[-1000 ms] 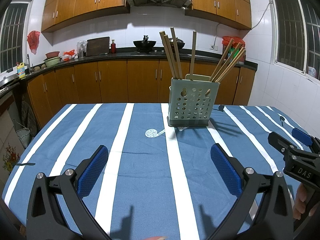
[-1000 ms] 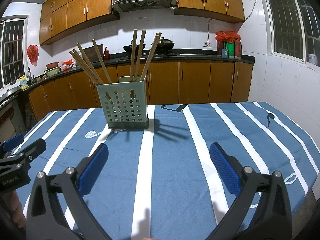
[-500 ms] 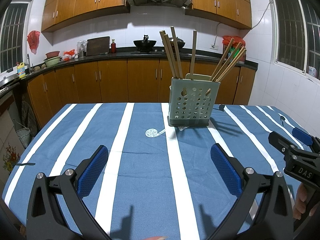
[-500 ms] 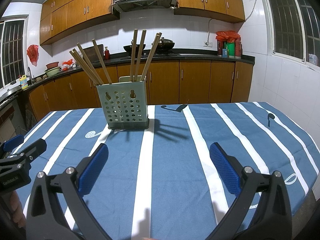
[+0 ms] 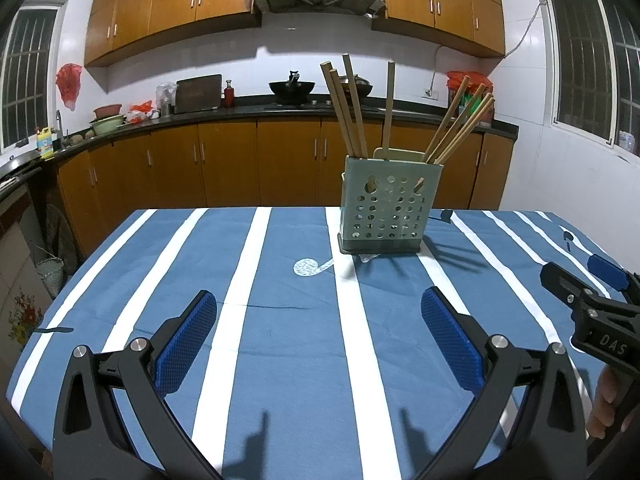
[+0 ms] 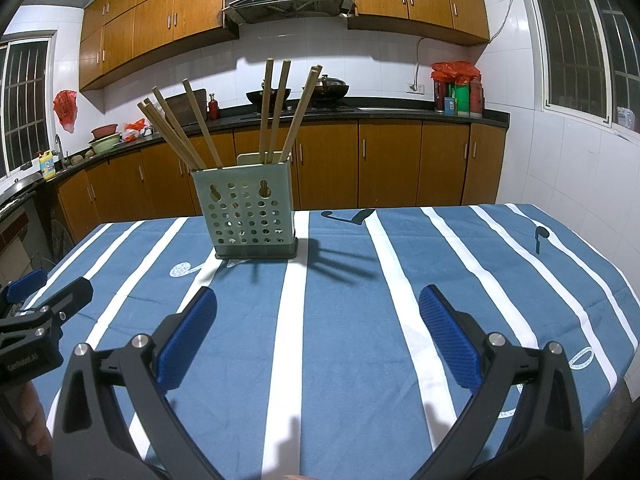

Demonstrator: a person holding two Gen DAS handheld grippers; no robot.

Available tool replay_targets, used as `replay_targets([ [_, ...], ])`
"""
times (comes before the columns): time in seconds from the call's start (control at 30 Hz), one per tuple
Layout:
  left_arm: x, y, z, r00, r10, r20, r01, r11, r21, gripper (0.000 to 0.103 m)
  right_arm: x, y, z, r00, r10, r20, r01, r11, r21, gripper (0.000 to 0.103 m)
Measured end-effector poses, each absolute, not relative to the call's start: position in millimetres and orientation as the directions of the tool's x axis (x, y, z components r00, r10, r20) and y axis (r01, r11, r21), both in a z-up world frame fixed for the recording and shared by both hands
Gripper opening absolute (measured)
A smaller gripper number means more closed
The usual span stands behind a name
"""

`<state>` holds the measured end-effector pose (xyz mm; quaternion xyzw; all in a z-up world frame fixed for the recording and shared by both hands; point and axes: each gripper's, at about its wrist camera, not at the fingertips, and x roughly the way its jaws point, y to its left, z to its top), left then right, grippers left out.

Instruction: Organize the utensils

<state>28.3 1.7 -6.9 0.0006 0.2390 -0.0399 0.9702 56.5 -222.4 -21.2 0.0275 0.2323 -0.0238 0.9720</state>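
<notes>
- The pale green perforated plastic utensil holder is standing upright on the blue tablecloth with white stripes, well ahead of both tools and near the far edge of the table.
- The long, thin wooden chopsticks are sitting inside it in two loose clusters, one leaning to each side, with their upper ends fanning out above the rim; how the holder is divided inside is not visible.
- The left gripper is hovering low over the cloth with its blue textured pads spread wide and nothing between them.
- The right gripper is doing the same, jaws wide apart and empty; each tool is showing at the edge of the other's view, with a person's hand on the grip.
- No loose utensils are showing on the cloth, so the sorting is probably at or close to its end.
- The chopsticks are looking light, stiff and smooth, so they are likely rolling or sliding easily between pads; pinching one on the exposed upper shaft, across its width, seems the safest hold.
- Because they are crossing and leaning on one another, lifting one is risking dragging its neighbours along.
- The holder is looking light and rigid, and probably tipping or sliding if a stick is pulled sideways rather than along its own lean; steadying its wall with the free tool would help.
</notes>
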Motion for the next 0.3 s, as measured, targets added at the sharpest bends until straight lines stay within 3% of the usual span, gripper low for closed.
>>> replay_targets([
  [0.3,29.3,1.8,-8.6,0.881,-0.076,-0.468,0.077,0.997,-0.017,0.101,56.5,-222.9,-21.0,0.891,-0.033,-0.453,0.058,0.997,0.043,0.099],
])
